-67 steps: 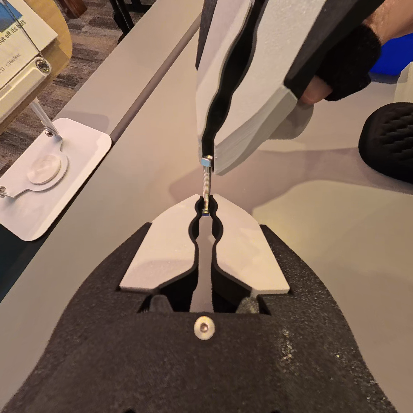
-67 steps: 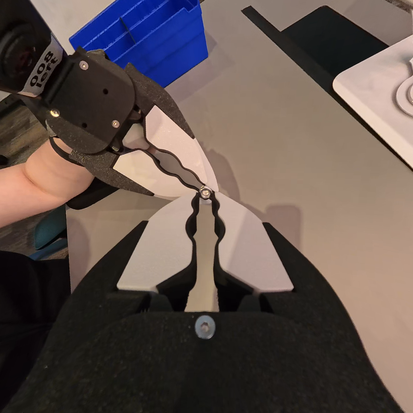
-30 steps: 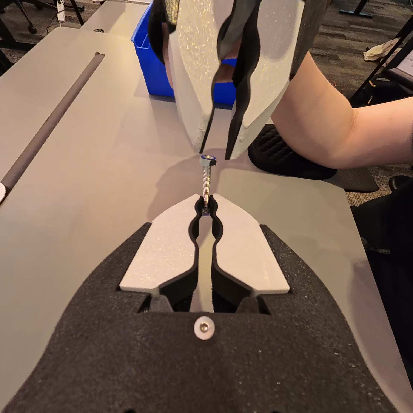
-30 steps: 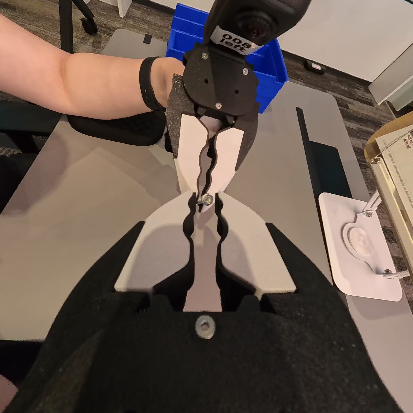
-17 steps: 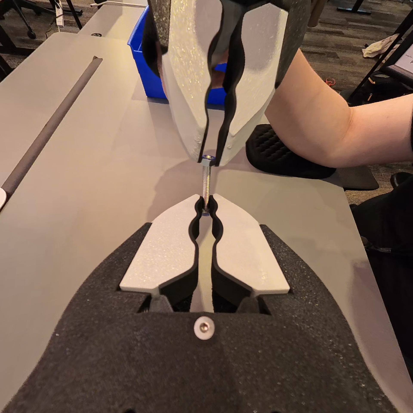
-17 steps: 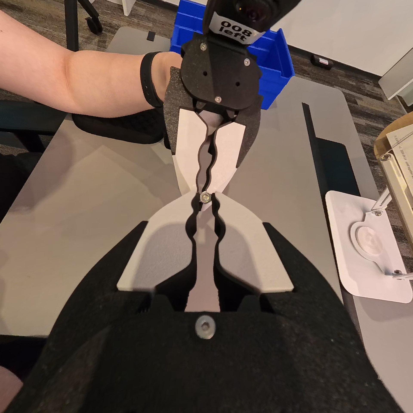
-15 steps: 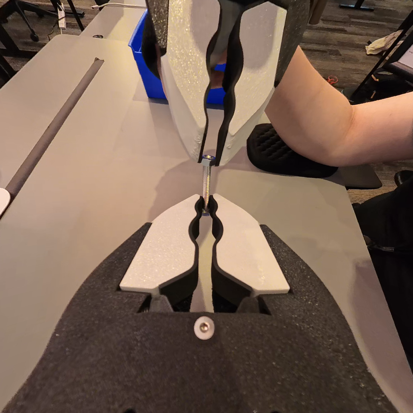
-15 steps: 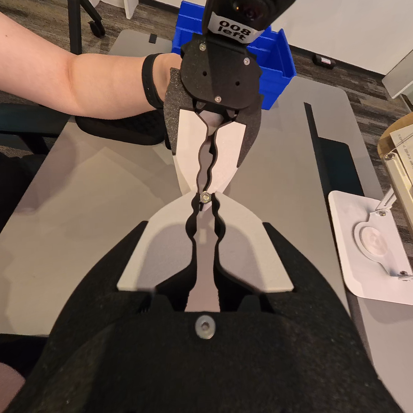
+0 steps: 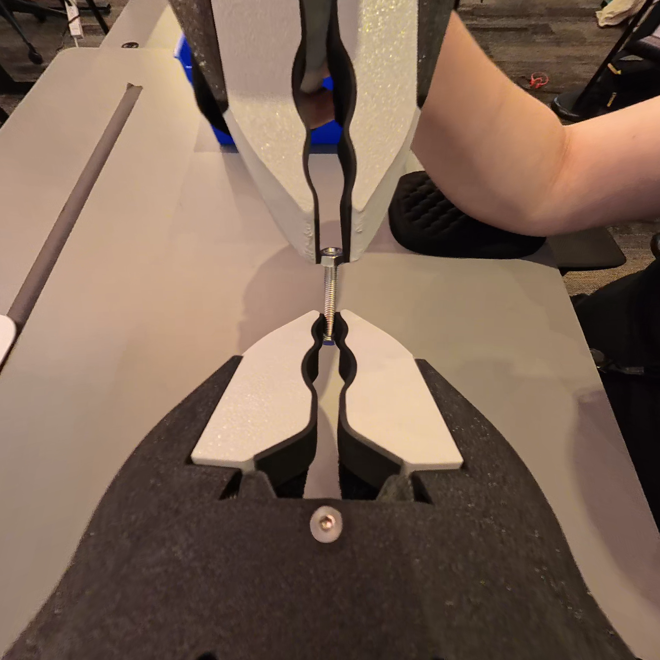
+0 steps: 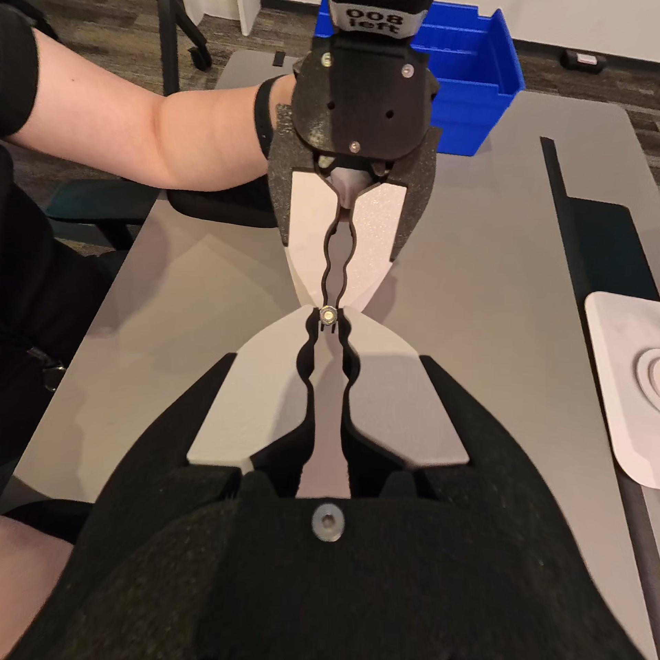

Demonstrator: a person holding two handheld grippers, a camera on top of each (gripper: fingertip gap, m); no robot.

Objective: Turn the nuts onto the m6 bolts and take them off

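My left gripper (image 9: pixel 329 323) points forward with its jaws nearly closed, pinching something thin at the tips. My right gripper (image 9: pixel 330 254) meets it tip to tip from the opposite side, its jaws narrowed to a slim gap around what it grips. Both bare forearms (image 10: pixel 150 132) reach in from the sides.

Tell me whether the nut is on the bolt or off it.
On. The nut sits at the far tip of the bolt, pinched by the right gripper; the left gripper clamps the bolt's near end.
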